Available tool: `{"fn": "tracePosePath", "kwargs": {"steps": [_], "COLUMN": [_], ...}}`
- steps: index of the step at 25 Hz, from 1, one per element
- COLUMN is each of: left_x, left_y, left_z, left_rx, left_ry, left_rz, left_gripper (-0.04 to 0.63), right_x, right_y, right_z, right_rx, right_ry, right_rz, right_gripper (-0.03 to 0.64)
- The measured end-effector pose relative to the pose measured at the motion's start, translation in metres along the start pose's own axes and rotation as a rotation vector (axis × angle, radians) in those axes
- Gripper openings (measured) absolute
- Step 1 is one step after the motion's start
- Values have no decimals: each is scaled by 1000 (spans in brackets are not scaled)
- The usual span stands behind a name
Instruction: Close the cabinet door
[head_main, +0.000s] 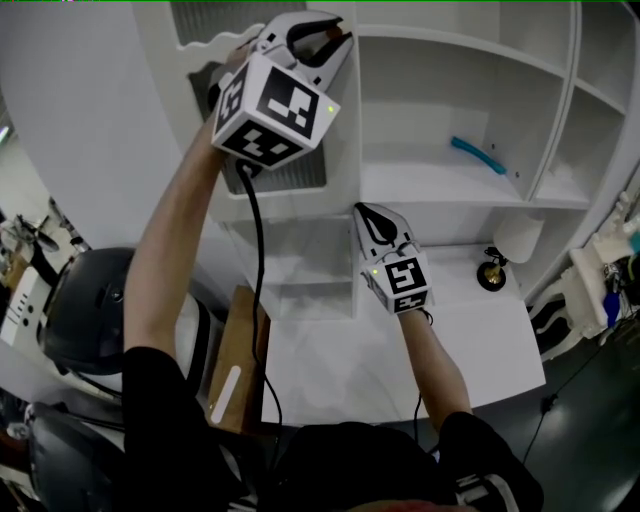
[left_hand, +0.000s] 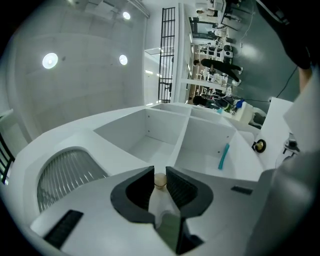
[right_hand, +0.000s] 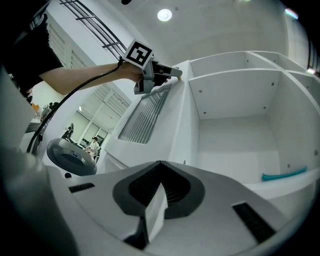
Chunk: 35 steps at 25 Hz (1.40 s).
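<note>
The white cabinet door (head_main: 290, 170) has a slatted panel (left_hand: 65, 172) and stands ajar at the left of the open shelves. My left gripper (head_main: 325, 38) is raised at the door's free edge, shut on the small beige knob (left_hand: 159, 180) between its pads. The right gripper view shows it at that edge (right_hand: 172, 73), beside the slats (right_hand: 145, 115). My right gripper (head_main: 364, 212) sits lower, near the cabinet's centre divider. Its jaws are shut (right_hand: 161, 163) with nothing between them.
A teal tool (head_main: 478, 155) lies on an open shelf (head_main: 440, 190). A small brass-and-black object (head_main: 491, 272) stands on the white desk (head_main: 480, 340). A dark rounded seat (head_main: 85, 310) and a brown board (head_main: 235, 360) are at lower left.
</note>
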<state>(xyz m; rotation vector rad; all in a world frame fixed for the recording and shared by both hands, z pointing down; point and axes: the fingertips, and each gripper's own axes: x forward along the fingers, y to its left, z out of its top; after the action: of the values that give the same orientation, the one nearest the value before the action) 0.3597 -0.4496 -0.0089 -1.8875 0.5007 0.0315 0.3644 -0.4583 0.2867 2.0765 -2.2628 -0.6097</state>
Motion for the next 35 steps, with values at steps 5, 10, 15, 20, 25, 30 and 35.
{"fn": "tracePosePath", "kwargs": {"steps": [5,10,15,20,25,30,35], "left_x": [-1,-8,-26,-54,-83,-111,-119], "left_y": [4,5,-1,-30,-64,-104,-140], "left_z": [0,1,4,-6,-27,-55,-89], "left_rx": [54,65,2,14,-65,-197,-326], "left_ry": [-14,-38,-75,-56,-34,8,77], "left_rz": [97,148,192,178,140,118,83], "left_gripper": [81,83,81,81,78,56,21], "right_x": [3,3,1,0,3,0,0], "right_y": [-1,1,2,3,1,1,5], "right_z": [2,4,5,4,5,3,1], "right_rx": [-18,-18,-11,22,43,54,83], "right_ry": [8,8,10,2,17,37,33], "right_rz": [13,7,0,-18,-39,-54,-56], "right_gripper": [18,18,18,18,18,18,18]}}
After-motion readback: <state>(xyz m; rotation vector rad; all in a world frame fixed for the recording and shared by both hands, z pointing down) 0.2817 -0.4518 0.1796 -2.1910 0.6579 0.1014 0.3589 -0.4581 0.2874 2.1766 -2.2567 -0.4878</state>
